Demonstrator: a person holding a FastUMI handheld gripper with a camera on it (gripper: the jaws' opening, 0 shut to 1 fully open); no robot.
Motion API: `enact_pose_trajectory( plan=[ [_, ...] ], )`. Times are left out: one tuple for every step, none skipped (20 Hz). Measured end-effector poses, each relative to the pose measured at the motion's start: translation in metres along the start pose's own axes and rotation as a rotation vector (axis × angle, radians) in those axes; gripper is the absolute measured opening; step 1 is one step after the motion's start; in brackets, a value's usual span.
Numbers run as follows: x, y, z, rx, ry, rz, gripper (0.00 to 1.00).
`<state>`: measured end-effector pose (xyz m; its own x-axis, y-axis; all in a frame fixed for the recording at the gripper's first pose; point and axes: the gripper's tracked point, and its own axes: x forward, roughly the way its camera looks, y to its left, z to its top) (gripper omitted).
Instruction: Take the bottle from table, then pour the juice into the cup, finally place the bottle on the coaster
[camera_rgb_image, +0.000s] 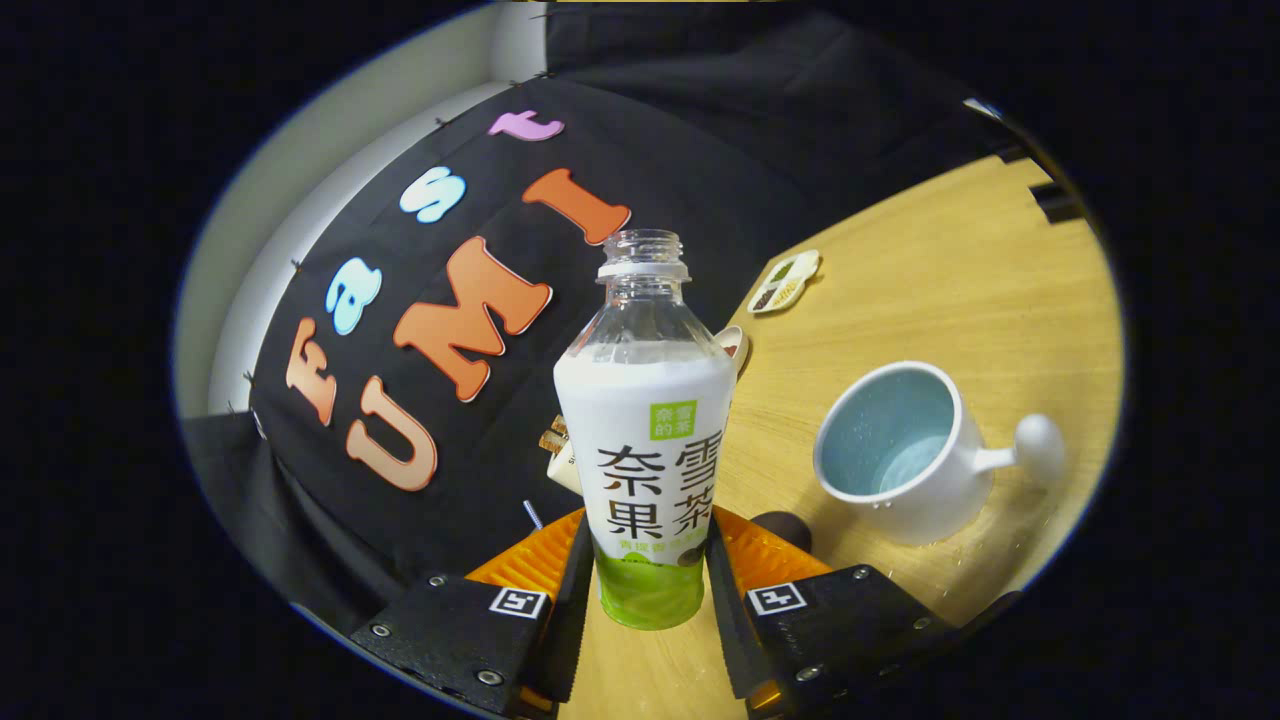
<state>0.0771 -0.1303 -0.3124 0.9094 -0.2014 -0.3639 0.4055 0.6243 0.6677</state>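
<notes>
gripper (648, 580), square markers, silver screws

Counted: one uncapped bottle (646, 440), gripped low between the two fingers (570, 600) of one tongs (648, 610). One cup (905, 462) on the table (960, 300), right of the bottle. One divided dish (785, 281) further off. Small items behind the bottle: count unclear.

1. Light is bright and even, falling from above onto the pale wooden bench (960, 300).
2. The cup (905, 460) throws a soft shadow toward the jaws, which clamp the bottle (648, 450).
3. Small glints sit on the bottle's clear neck; nothing blows out.
4. Fisheye distortion tilts and bends the bench edge and wall.
5. Focus is crisp on the bottle, softer on the far small dish (786, 282).
</notes>
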Motion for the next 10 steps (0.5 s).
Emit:
enact_pose_trajectory(
  plan=[
    [0.002, -0.002, 0.003, -0.072, -0.014, -0.002, 0.58],
    [0.005, -0.005, 0.005, -0.142, -0.024, -0.009, 0.58],
    [0.007, -0.009, 0.005, -0.204, -0.021, -0.023, 0.58],
    [0.01, -0.008, 0.003, -0.267, -0.015, -0.024, 0.58],
    [0.015, -0.008, 0.0, -0.33, -0.009, -0.029, 0.58],
    [0.018, -0.008, -0.003, -0.392, -0.009, -0.03, 0.58],
    [0.02, -0.008, -0.005, -0.443, -0.015, -0.029, 0.58],
    [0.025, -0.009, -0.007, -0.488, -0.028, -0.027, 0.59],
    [0.027, -0.009, -0.008, -0.527, -0.04, -0.023, 0.58],
    [0.029, -0.012, -0.009, -0.566, -0.043, -0.031, 0.58]
  ],
)
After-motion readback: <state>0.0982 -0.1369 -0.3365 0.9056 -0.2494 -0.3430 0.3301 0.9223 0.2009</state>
